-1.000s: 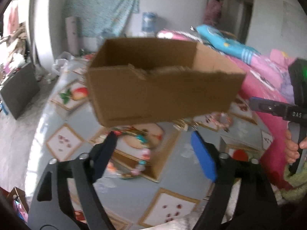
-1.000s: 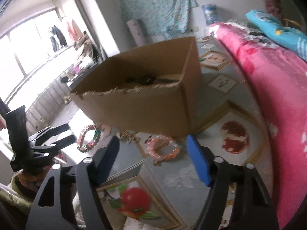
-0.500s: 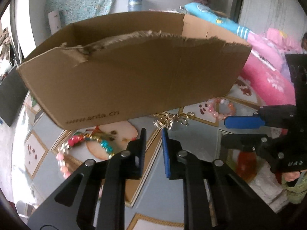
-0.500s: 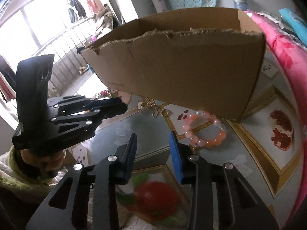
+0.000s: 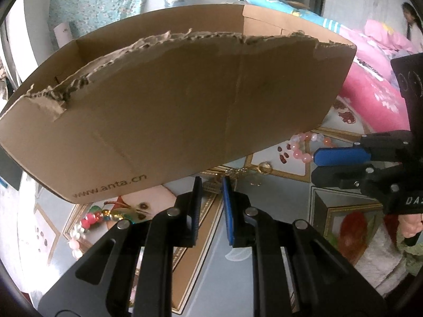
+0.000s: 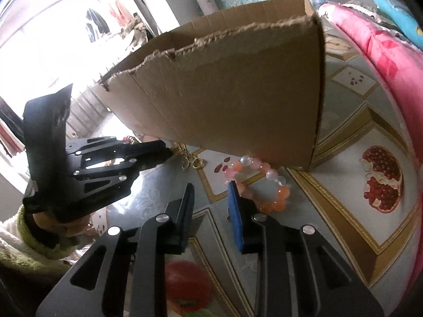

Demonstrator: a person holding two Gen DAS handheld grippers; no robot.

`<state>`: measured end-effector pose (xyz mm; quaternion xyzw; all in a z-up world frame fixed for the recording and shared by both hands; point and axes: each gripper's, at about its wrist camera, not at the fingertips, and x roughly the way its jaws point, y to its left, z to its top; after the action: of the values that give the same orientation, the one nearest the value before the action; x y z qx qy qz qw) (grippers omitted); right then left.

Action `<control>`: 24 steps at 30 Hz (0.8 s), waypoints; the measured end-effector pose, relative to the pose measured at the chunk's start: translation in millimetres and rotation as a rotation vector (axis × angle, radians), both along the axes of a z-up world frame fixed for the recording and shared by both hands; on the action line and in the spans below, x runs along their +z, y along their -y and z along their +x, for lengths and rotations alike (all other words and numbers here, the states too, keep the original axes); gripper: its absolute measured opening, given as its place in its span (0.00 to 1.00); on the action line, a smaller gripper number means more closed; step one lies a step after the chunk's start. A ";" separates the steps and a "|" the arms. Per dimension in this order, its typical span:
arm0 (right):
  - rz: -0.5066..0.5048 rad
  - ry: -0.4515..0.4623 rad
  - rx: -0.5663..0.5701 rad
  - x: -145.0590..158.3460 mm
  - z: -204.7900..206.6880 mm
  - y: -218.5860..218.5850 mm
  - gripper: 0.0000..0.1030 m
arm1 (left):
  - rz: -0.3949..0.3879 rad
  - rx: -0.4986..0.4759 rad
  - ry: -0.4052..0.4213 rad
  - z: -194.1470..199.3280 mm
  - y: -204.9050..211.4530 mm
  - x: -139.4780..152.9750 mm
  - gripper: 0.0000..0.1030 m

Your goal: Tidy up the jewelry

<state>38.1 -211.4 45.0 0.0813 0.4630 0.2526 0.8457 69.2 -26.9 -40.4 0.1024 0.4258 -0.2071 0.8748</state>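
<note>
The bench (image 6: 351, 211), covered in a cloth printed with framed fruit pictures, carries a torn-edged cardboard box (image 5: 171, 121) that fills most of both views. A pink bed (image 6: 383, 60) runs along the bench's far side. Just in front of the box lie a pink bead bracelet (image 6: 264, 185), touching the box's base, a gold chain (image 6: 189, 159), and a multicoloured bead bracelet (image 5: 97, 218) partly hidden under the box edge. The left gripper (image 5: 210, 206) hovers near the chain, jaws slightly apart and seemingly holding nothing. The right gripper (image 6: 210, 211) sits beside the pink bracelet, jaws narrowly open, empty.
</note>
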 end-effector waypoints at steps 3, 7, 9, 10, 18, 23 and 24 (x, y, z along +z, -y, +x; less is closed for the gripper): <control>0.006 0.012 -0.004 3.4 -5.2 7.1 0.25 | -0.022 -0.010 -0.009 0.6 -1.4 0.3 0.14; 0.002 0.023 -0.025 8.4 -13.5 21.6 0.25 | -0.025 -0.021 -0.010 0.7 -4.3 0.8 0.15; -0.002 0.028 -0.040 10.5 -16.0 27.4 0.25 | -0.022 -0.021 -0.007 1.6 -3.8 0.7 0.15; -0.004 0.029 -0.046 11.6 -17.0 30.4 0.25 | -0.020 -0.021 -0.007 2.0 -3.9 0.7 0.15; -0.018 0.032 -0.088 16.6 -26.7 45.1 0.25 | -0.026 -0.003 -0.029 -3.4 -8.9 -1.0 0.04; -0.019 0.035 -0.083 19.9 -28.7 41.1 0.25 | -0.062 0.021 -0.049 -13.5 -19.3 -2.6 0.03; -0.019 0.036 -0.080 20.0 -29.6 39.7 0.25 | -0.069 0.021 -0.051 -17.1 -20.7 -2.7 0.03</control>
<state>8.6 -251.0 65.0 0.0871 0.4463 0.2158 0.8641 52.0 -6.2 -43.2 0.0623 0.4415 -0.2149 0.8689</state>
